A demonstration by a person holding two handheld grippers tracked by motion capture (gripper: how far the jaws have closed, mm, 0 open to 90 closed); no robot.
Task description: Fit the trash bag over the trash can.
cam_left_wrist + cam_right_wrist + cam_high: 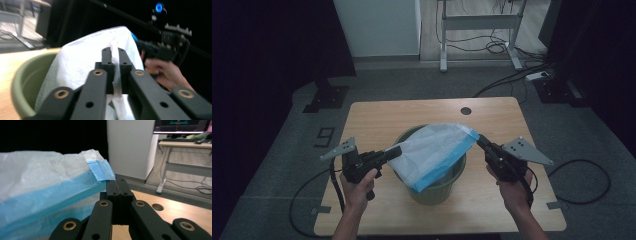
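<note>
High view: a thin bag stretched over the bin, with little margin on either pinch

High view shows the white bag with a blue band (435, 150) held taut between the two hands, above the green bin (447, 191) that stands near the counter's (372, 112) near edge, about midway along it. The left tongs (398, 150) grip the bag's white end; in the left gripper view the jaws stand narrow with a fold of film pinched between them, though a slim gap shows there, so this hold looks the weaker of the two. The right tongs (478, 139) are clamped fully together on the blue corner; in the right gripper view only the very tip of that corner (101, 170) sits in the jaws.

Risks, as I judge them:

- The film could slide out on the left if the hands pull further apart, since the plastic is slick and the bite is shallow; the bag would then swing down on the right and hang outside the bin
- The blue corner could tear or slip free for the same reason
- The mouth is not yet spread open; lowering it now would likely drape the bag flat over the rim rather than line the inside
- A sideways tug with the bag snagged on the rim could tip the light bin toward the counter's near edge
</note>
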